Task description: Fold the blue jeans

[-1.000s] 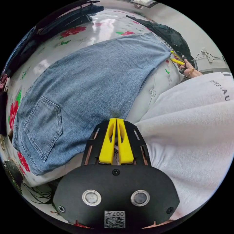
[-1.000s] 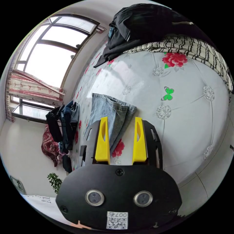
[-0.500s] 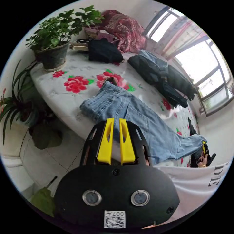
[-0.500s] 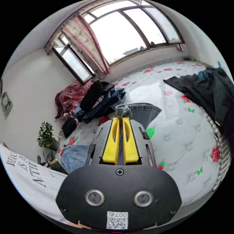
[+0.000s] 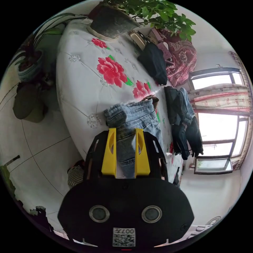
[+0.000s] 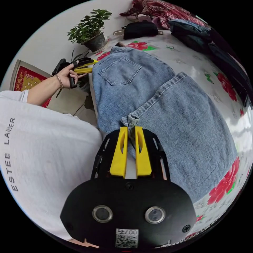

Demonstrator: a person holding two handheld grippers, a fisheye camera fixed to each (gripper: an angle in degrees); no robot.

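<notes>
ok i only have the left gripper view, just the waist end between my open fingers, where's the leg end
observer: Folded over onto the jeans; the hem lies just short of the back pocket.
operator: and the right gripper
observer: The right gripper is at the hem's near corner, fingers close together; I cannot tell whether they grip it.
operator: fold lying flat
observer: Mostly; that corner curls up there.

One jeans (image 6: pixel 158 105); two grippers (image 5: pixel 126 131) (image 6: pixel 129 129); two potted plants (image 5: pixel 116 18).
</notes>
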